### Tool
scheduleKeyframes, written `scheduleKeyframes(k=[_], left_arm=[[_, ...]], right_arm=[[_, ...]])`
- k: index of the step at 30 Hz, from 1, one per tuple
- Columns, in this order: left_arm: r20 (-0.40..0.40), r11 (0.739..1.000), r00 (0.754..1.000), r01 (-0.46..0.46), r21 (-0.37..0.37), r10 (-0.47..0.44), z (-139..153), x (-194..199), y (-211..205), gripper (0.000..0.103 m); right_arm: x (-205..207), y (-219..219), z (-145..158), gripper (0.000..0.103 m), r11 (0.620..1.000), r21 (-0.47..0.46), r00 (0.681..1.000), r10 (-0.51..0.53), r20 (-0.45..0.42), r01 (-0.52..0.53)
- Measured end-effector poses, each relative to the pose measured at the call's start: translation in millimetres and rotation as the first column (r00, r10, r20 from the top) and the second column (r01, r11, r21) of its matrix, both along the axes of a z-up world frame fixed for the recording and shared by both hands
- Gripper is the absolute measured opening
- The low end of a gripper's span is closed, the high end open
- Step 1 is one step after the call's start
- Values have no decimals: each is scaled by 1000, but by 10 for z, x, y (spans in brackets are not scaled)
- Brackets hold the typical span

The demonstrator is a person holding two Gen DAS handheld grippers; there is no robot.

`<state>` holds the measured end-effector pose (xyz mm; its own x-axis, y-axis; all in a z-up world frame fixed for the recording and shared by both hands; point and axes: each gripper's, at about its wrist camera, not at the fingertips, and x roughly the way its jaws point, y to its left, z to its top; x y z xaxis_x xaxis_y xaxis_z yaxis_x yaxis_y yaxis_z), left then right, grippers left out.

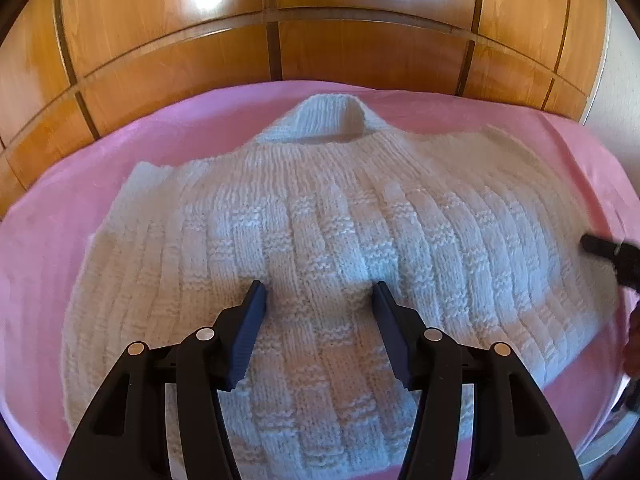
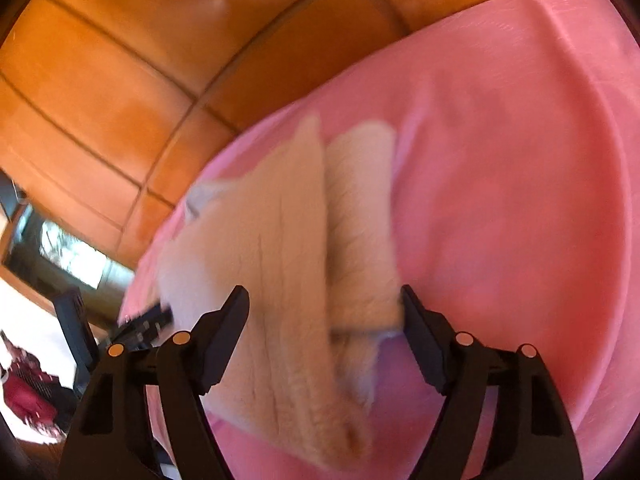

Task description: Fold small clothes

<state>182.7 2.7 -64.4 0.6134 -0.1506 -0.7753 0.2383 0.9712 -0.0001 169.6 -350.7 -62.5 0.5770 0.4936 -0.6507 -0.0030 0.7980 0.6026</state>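
A small white knitted sweater (image 1: 340, 240) lies flat on a pink sheet (image 1: 60, 220), collar toward the far side. My left gripper (image 1: 318, 292) is open, its fingers resting on the sweater's lower middle with knit between them. My right gripper (image 2: 324, 300) is open over the sweater's right edge (image 2: 280, 260), where a sleeve (image 2: 360, 208) lies alongside the body. This view is blurred. A tip of the right gripper shows at the sweater's right side in the left wrist view (image 1: 600, 246). The left gripper shows at the sweater's far edge in the right wrist view (image 2: 148, 320).
A wooden panelled wardrobe (image 1: 280, 20) stands behind the bed. The pink sheet (image 2: 520, 200) stretches wide to the right of the sweater. A dark object and a red item (image 2: 24, 396) lie beyond the bed's left side.
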Motion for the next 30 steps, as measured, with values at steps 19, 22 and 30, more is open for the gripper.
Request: scheduleKeyframes(k=[19,22,30], left_arm=[[-67,903,996,-81,-422,58,325,-279,1449,54],[-70,874,990,-141,-464,122,341,-328,1832,54],[-100,783,974,-224,-580,205,321,-476,2515,54]], right_arm=[[14,1449,1384,22,976,10,949,209,236,-218],[154,2010,1465,22,955,11,925,285,250,-298],[422,3487,772,22,874,-47,872,486,62,-484]])
